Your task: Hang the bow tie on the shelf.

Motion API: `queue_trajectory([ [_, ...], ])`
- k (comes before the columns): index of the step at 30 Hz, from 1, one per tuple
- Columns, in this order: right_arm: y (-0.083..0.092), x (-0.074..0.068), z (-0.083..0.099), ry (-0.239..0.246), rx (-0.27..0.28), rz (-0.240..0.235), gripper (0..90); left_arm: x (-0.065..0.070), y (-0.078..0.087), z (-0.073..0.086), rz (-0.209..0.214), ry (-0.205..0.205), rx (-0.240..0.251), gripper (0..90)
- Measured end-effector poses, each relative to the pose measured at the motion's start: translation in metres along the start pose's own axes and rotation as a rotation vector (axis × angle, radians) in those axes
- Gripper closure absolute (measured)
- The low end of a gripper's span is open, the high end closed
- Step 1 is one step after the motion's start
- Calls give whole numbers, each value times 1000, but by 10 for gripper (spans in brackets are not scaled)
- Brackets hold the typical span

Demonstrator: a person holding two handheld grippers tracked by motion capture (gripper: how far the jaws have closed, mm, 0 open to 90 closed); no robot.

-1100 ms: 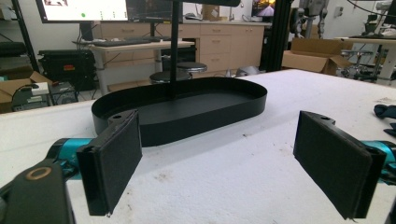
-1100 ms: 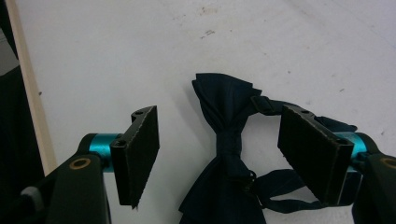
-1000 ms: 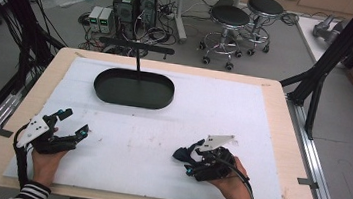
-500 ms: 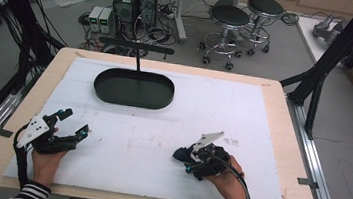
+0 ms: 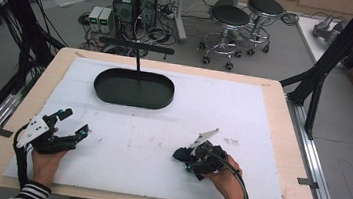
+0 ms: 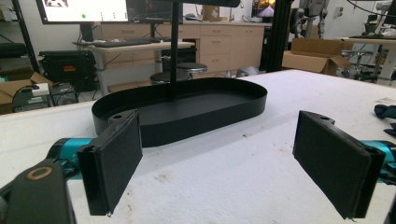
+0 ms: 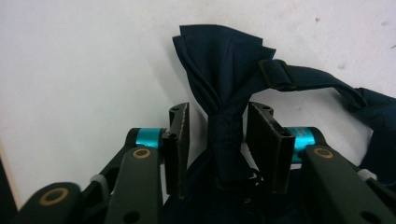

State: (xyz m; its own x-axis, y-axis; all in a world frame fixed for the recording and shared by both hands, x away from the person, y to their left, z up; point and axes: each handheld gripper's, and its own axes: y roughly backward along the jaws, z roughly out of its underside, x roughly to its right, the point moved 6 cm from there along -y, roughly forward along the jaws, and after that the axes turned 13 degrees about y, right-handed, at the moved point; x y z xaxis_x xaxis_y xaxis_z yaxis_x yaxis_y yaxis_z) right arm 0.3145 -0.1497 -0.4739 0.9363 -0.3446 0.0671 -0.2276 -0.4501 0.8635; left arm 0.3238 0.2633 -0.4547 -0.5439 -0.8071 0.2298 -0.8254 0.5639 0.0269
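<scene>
Jaws of the right gripper [image 7: 217, 147] have been closing around the navy bow tie's [image 7: 224, 79] knot, small gaps left. Left gripper [image 6: 219, 172] waits, jaws wide apart. Next comes squeezing and lifting, maybe toward the black tray [image 5: 134, 88].

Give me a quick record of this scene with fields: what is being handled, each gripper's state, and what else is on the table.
item: navy bow tie with strap, lying on the white foam mat
right gripper: jaws have just been closing, one either side of the bow tie's centre knot; small gaps remain, pads not yet pressing
left gripper: jaws wide open, nothing between them, aimed at the tray
tray: black oval tray at the far side of the mat, nothing in it
stand: black post rising behind the tray
</scene>
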Motion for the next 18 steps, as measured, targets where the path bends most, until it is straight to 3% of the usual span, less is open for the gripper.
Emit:
queue_trajectory([
  [2, 1, 1, 0, -16, -6, 7, 673, 0, 0, 0, 0, 0, 1, 160],
  [6, 1, 1, 0, -2, -14, 22, 721, 0, 0, 0, 0, -3, 0, 159],
  [14, 1, 0, -1, 23, -15, 33, 740, 0, 0, 0, 1, -2, 1, 159],
  [18, 3, -1, -3, 25, 22, 23, 742, 0, 0, 0, 2, -2, 1, 160],
])
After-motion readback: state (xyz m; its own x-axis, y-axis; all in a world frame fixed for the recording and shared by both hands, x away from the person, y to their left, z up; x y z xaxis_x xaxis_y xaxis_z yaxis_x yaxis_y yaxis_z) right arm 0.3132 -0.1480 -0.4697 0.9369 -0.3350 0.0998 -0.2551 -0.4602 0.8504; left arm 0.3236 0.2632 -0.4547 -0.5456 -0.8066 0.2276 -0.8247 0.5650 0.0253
